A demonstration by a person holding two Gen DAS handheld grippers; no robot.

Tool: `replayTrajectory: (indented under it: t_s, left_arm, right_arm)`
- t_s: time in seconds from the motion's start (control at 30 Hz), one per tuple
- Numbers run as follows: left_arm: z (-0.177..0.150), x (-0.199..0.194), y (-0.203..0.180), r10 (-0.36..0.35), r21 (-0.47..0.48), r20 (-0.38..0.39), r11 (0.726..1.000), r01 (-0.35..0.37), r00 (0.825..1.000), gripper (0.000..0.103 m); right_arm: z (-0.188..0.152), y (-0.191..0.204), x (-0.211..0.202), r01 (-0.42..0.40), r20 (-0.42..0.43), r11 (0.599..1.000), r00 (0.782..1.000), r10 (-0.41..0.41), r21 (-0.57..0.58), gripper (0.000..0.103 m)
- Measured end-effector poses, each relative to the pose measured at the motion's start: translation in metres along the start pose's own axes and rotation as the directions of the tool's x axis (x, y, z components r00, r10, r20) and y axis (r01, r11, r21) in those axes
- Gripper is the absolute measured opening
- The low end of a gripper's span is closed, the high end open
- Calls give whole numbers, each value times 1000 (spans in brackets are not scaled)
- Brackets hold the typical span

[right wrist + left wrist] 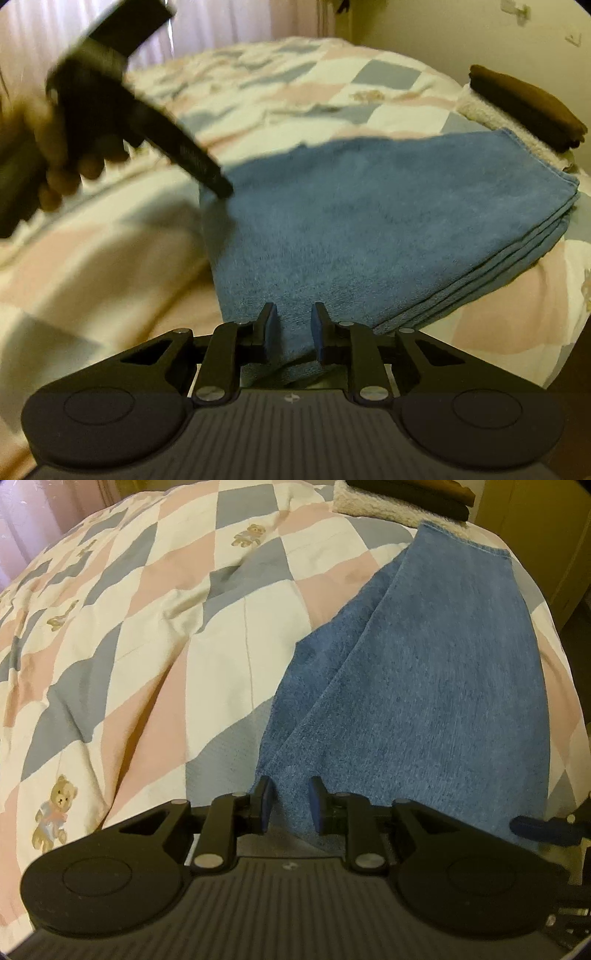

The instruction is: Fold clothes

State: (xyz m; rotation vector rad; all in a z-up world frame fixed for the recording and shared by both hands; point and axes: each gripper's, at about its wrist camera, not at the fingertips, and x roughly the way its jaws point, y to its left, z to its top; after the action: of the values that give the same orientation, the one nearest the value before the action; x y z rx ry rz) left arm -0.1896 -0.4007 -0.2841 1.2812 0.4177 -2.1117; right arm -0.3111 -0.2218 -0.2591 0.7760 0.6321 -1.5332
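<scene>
1. Left gripper (291,800) and right gripper (294,325): both sets of jaws parted, astride the near edge of the blue denim garment (369,229); neither clamps it.
2. It lies folded in layers on the checked quilt (147,627); soft, fairly heavy; best pinched at edges or corners.
3. Folded dark clothes (528,107) lie just beyond.

A bed (155,602) wore a diamond-patterned quilt of pink, grey-blue and cream with teddy-bear motifs. Pale pink curtains (229,22) hung behind it; a cream wall (461,33) stood beside, under warm, dim light.
</scene>
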Motion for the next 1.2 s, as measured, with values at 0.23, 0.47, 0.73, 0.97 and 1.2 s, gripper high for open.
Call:
replayTrajectory:
  t_s: [0.23,0.47,0.73,0.97,1.2]
  left_arm:
    - [-9,-23,3,13,65,9,998,-14,1000,21]
    - [-34,-58,0,52,221,50,973,-62,997,24]
    - [-86,-34,-44,115,768,272,573,-287,955,39]
    - [-142,21,-51,-24,878,478,-17,-479,878,42]
    - [-137,54,-43,-81,840,529,-93,-535,845,39]
  right_arm:
    - [3,-4,-32,10,19,996,1000,-12,87,25]
    - [-3,-30,-67,182,25,977,982,-186,109,38]
    - [-25,8,-62,242,67,963,970,-235,-118,64]
    - [-59,93,-6,290,121,795,956,-267,-533,70]
    - [-94,118,43,410,218,552,898,-381,-726,68]
